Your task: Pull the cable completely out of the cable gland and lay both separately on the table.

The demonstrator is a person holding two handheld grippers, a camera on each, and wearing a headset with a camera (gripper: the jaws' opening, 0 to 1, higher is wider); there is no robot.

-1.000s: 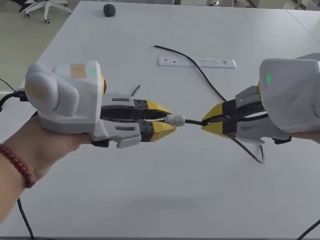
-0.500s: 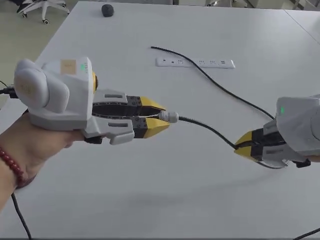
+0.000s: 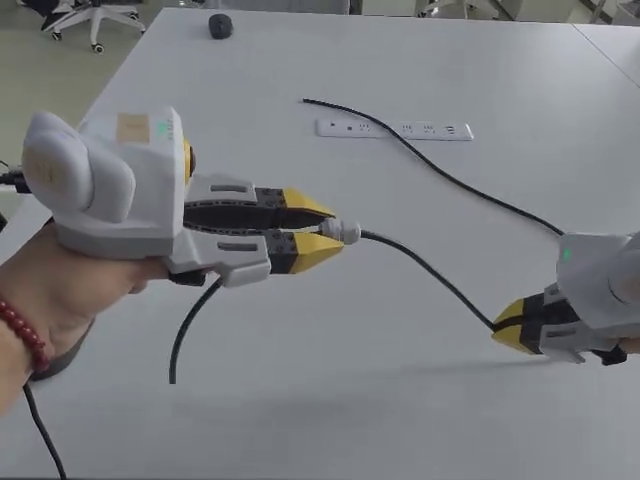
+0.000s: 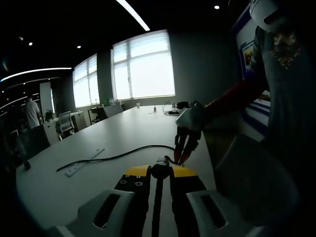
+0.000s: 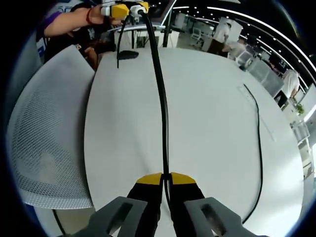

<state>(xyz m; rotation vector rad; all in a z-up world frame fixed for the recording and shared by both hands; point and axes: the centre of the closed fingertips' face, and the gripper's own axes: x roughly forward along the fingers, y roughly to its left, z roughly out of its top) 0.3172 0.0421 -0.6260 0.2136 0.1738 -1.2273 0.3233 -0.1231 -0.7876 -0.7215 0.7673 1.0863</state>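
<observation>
A small white cable gland (image 3: 340, 232) is pinched at the tips of my left gripper (image 3: 328, 233), which is shut on it above the table. The black cable (image 3: 430, 272) leaves the gland and runs right and down to my right gripper (image 3: 503, 327), shut on the cable low over the table. A loose cable end (image 3: 185, 340) hangs behind the left gripper. In the left gripper view the gland (image 4: 160, 168) sits between the yellow tips, with the right gripper (image 4: 186, 142) beyond. In the right gripper view the cable (image 5: 161, 98) stretches up to the gland (image 5: 136, 8).
A white power strip (image 3: 393, 128) lies at mid-table, and the far run of cable (image 3: 400, 145) crosses beside it. A dark round object (image 3: 220, 24) rests near the far edge. The white table (image 3: 330, 400) is bare in front. An office chair (image 3: 85, 12) stands far left.
My right gripper has moved right and toward the near edge, drawing a longer stretch of cable out of the gland. The left gripper stayed roughly put; a loose cable end now hangs below it.
</observation>
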